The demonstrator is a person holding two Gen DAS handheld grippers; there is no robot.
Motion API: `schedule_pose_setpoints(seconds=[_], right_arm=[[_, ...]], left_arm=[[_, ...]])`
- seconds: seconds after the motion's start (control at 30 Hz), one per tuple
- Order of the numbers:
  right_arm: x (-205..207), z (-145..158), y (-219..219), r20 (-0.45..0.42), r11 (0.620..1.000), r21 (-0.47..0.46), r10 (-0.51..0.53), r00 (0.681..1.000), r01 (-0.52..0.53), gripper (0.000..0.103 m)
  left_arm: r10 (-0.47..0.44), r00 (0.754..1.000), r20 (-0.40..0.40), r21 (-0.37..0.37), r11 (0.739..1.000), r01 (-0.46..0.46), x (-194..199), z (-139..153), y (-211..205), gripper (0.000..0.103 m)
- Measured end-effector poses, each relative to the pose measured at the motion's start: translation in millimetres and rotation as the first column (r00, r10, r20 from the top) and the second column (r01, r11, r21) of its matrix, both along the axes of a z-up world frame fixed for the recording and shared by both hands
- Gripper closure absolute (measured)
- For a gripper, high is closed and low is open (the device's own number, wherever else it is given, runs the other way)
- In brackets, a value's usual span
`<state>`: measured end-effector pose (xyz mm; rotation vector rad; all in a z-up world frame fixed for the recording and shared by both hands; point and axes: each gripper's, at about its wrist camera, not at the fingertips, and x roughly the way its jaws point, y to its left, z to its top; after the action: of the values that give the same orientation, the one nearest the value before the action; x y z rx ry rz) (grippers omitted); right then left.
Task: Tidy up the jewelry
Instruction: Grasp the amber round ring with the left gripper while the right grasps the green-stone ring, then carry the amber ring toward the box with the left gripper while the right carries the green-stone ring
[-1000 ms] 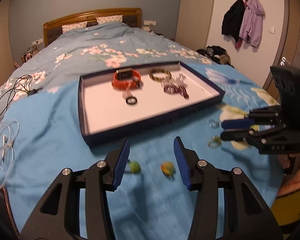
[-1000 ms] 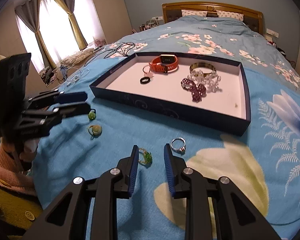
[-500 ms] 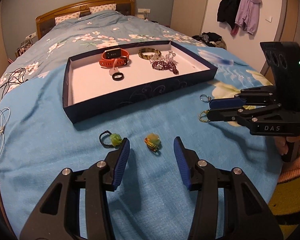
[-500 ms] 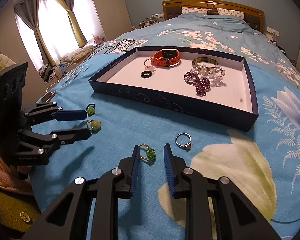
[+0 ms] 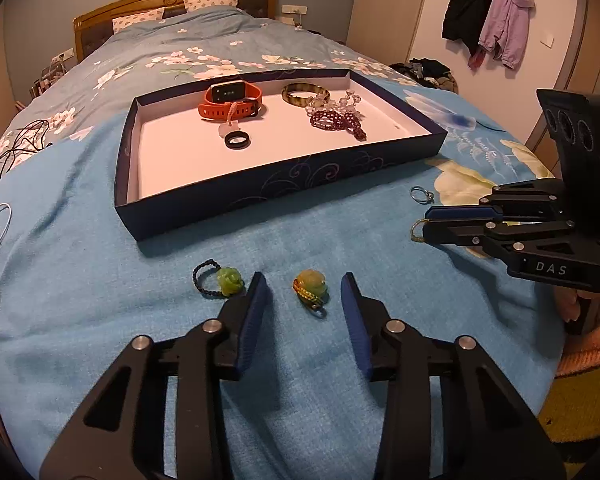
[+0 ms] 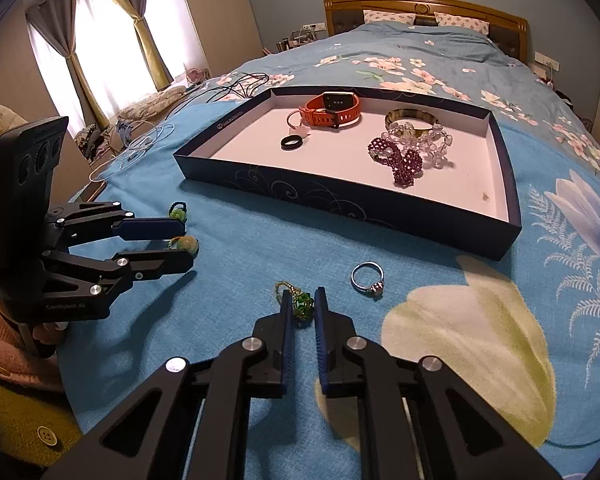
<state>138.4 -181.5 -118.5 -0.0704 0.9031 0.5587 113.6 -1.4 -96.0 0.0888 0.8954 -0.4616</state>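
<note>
Right tongs [image 6: 301,307] closing round green ring [image 6: 302,304]

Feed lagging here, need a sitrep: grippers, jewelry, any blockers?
Right gripper closing on green bead ring. Left gripper closing, astride orange-green charm, no contact seen. Silver ring loose on blanket; path to tray unobstructed.

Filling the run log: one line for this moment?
left gripper: closing around orange-green charm | right gripper: shut on green ring
</note>
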Motion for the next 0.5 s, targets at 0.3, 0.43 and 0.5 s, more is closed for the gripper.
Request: schedule_pose_setpoints(seconds=[0.3, 0.43, 0.5], right_arm=[[-0.4, 3.1, -3.7, 0.013, 1.0, 0.012, -0.013, 1.0, 0.013, 0.096], [-1.5, 5.7, -4.8, 0.022, 1.0, 0.021, -0.016, 1.0, 0.016, 0.096], [-1.3, 6.9, -5.0, 0.026, 1.0, 0.022, -0.021, 0.999, 0.02, 0.096]], left_arm=[[0.007, 1.0, -0.004, -0.011, 1.0, -0.007, 1.1, -0.5, 1.4, 0.087], [0.009, 1.0, 0.004, -0.025, 1.0, -0.008, -0.4, 1.2, 2.6, 0.087], [0.009, 1.0, 0.007, -0.031, 0.999, -0.009, -1.4, 1.9, 3.8, 0.087]])
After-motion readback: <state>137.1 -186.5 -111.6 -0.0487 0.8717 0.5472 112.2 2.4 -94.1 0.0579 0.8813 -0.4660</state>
